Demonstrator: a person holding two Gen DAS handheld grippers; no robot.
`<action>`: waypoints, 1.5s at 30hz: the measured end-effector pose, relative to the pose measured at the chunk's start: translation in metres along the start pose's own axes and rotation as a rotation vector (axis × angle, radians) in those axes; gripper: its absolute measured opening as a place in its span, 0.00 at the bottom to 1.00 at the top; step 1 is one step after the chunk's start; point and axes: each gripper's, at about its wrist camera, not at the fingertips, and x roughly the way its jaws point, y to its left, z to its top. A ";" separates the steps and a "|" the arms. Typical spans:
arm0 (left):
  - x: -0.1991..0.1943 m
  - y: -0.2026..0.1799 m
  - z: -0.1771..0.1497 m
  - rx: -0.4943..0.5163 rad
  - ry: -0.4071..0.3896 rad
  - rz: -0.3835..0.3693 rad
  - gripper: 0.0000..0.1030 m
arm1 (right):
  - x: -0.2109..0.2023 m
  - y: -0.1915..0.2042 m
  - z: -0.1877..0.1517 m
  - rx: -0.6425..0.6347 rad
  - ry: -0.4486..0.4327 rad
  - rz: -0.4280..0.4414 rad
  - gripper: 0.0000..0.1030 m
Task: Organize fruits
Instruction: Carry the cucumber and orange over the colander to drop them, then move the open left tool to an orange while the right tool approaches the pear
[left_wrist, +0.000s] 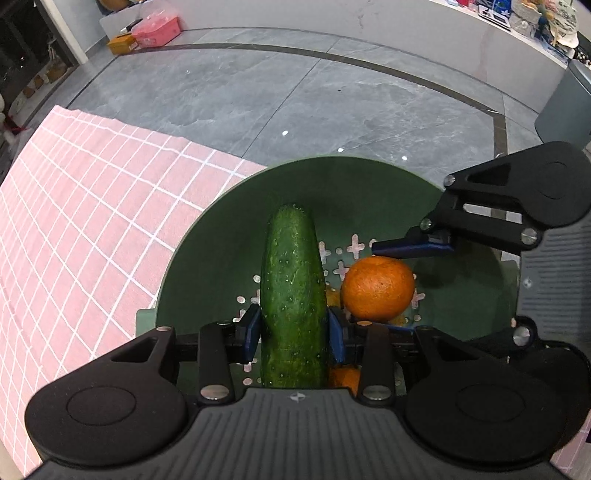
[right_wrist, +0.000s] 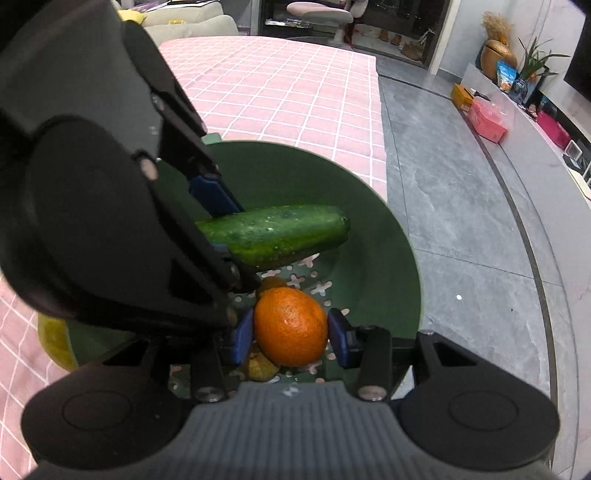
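Note:
A green perforated bowl stands at the edge of the pink checked tablecloth. My left gripper is shut on a cucumber, its blue pads pressing both sides, and holds it above the bowl's inside. In the right wrist view the cucumber sticks out sideways from the left gripper. My right gripper is shut on an orange just beside the cucumber, low over the bowl's holed bottom.
More small fruit lies in the bowl under the orange: an orange one and a yellowish-brown one. A yellow fruit sits outside the bowl on the cloth. Grey tiled floor lies beyond the table edge.

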 end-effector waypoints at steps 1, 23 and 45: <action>-0.001 -0.001 0.001 0.000 0.000 0.004 0.41 | 0.000 0.000 0.000 0.000 0.000 -0.002 0.39; -0.137 0.025 -0.073 -0.366 -0.222 0.195 0.69 | -0.061 0.004 0.013 0.075 -0.137 0.055 0.48; -0.157 0.006 -0.251 -0.688 -0.289 0.258 0.69 | -0.092 0.084 -0.043 -0.004 -0.124 0.179 0.48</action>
